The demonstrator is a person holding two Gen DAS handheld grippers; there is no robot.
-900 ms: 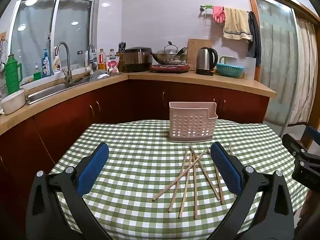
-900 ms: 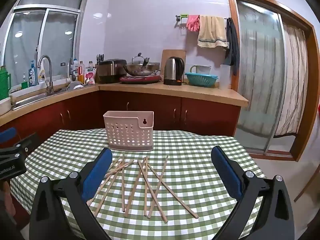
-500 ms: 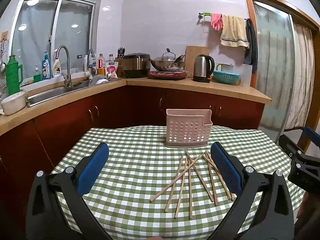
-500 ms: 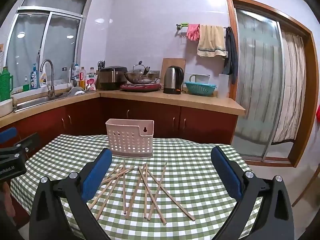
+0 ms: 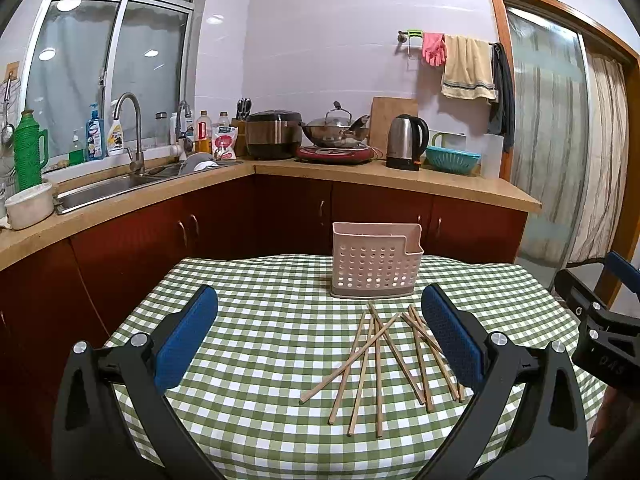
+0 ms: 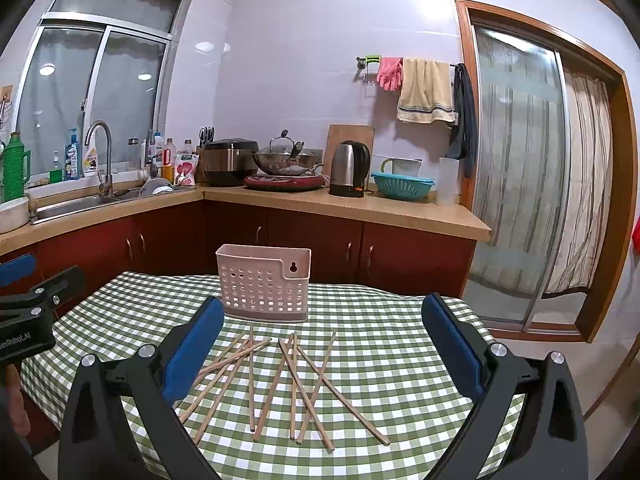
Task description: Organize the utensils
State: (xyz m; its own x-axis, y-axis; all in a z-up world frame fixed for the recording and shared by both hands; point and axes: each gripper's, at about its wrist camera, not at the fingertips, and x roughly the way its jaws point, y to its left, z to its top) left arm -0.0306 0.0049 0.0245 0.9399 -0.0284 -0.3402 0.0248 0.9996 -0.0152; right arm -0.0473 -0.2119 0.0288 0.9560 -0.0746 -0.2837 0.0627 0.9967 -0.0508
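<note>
Both the left claw (image 5: 320, 344) and right claw (image 6: 322, 350), jaws spread and empty, have risen and backed off slightly from the chopsticks (image 6: 280, 380) scattered at 6 o'clock of the holder (image 6: 264, 284), so no pickup has begun.

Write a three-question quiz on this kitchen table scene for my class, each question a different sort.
1. True or false: the left gripper holds a chopstick.
2. Where do the chopsticks lie? A) inside the pink holder B) on the checked tablecloth C) in the sink
3. Fill in: the pink holder stands ____ on the checked tablecloth.

Key: 1 false, both it and the right gripper are open and hold nothing; 2 B; 3 upright.
</note>
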